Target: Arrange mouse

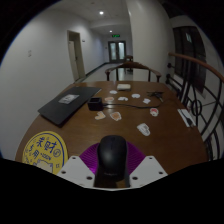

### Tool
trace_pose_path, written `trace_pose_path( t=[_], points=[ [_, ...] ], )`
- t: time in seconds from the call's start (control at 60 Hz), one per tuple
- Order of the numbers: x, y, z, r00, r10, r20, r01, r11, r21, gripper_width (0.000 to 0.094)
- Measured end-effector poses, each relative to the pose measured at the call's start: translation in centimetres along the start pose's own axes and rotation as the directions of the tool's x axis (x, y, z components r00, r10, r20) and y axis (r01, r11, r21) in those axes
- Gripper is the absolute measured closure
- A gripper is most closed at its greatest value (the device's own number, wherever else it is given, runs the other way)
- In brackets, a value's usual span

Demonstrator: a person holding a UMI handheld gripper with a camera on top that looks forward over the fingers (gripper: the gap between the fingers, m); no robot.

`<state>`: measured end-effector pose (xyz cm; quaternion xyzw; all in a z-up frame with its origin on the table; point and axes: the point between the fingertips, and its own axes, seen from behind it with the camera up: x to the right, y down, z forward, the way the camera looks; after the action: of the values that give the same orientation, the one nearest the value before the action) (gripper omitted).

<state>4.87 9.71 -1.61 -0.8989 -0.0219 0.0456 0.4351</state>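
A black mouse (112, 157) sits between my gripper's (112, 150) two fingers, close to the camera. The purple pads (90, 156) press against it on both sides with no gap showing. The gripper is shut on the mouse and holds it over the near end of a long brown wooden table (165, 145). The underside of the mouse is hidden, so I cannot tell whether it touches the table.
A yellow round disc (44, 147) lies left of the fingers. A dark laptop (68, 104) lies beyond it. A white mouse (143, 129) and several small white items (116, 116) are scattered on the table ahead. A corridor with doors lies beyond.
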Motion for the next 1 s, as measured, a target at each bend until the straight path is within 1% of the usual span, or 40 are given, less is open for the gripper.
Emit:
trace_pose_path(
  t=[0.033, 0.05, 0.117, 0.167, 0.2, 0.25, 0.3, 0.333, 0.4, 0.45, 0.467, 0.517, 0.567, 0.617, 0.683, 0.7, 0.833, 0.85, 0.933, 0.967, 1.0],
  points=[
    [0.7, 0.1, -0.8, 1.0, 0.011, -0.014, -0.011, 1.0, -0.005, 0.06],
    [0.8, -0.2, -1.3, 0.999, 0.02, -0.025, -0.02, 1.0, 0.01, 0.0599],
    [0.6, -3.1, -4.7, 0.999, 0.024, -0.046, -0.019, 0.995, 0.103, 0.0601],
    [-0.9, -6.3, -8.0, 0.998, 0.02, -0.054, -0.01, 0.983, 0.184, 0.0599],
    [-2.9, -7.8, -9.9, 0.999, 0.013, -0.036, -0.004, 0.973, 0.23, 0.0599],
    [-7.0, -9.9, -12.7, 1.0, 0.018, 0.016, -0.022, 0.959, 0.283, 0.0597],
    [-11.1, -11.0, -14.7, 0.997, 0.019, 0.068, -0.04, 0.948, 0.315, 0.0599],
    [-13.7, -11.6, -14.8, 0.996, 0.006, 0.084, -0.033, 0.946, 0.323, 0.0598],
    [-18.1, -10.0, -13.7, 0.995, -0.033, 0.096, 0.002, 0.953, 0.304, 0.06],
    [-20.7, -7.0, -11.3, 0.993, -0.053, 0.103, 0.027, 0.97, 0.24, 0.0602],
    [-21.7, -5.1, -10.7, 0.993, -0.058, 0.105, 0.034, 0.975, 0.218, 0.06],
    [-22.5, -2.4, -7.4, 0.993, -0.057, 0.099, 0.044, 0.99, 0.131, 0.06],
    [-22.6, 0.6, -5.3, 0.995, -0.067, 0.074, 0.063, 0.996, 0.062, 0.06],
    [-22.7, 3.1, -4.5, 0.995, -0.079, 0.056, 0.077, 0.996, 0.033, 0.0601],
    [-22.4, 4.5, -3.5, 0.996, -0.083, 0.039, 0.082, 0.997, 0.006, 0.059],
    [-22.5, 4.0, -3.4, 0.996, -0.087, 0.038, 0.086, 0.996, 0.029, 0.0557],
    [-22.3, 4.2, -3.6, 0.986, -0.157, 0.053, 0.157, 0.988, -0.007, 0.0372],
    [-22.3, 4.2, -3.7, 0.985, -0.165, 0.06, 0.165, 0.986, -0.007, 0.0364],
    [-22.4, 3.9, -5.5, 0.974, -0.202, 0.107, 0.202, 0.979, 0.015, 0.0064],
    [-22.4, 3.9, -6.7, 0.971, -0.206, 0.123, 0.204, 0.979, 0.031, 0.0099],
    [-22.3, 4.0, -7.9, 0.968, -0.209, 0.14, 0.205, 0.978, 0.046, 0.0088]
  ],
)
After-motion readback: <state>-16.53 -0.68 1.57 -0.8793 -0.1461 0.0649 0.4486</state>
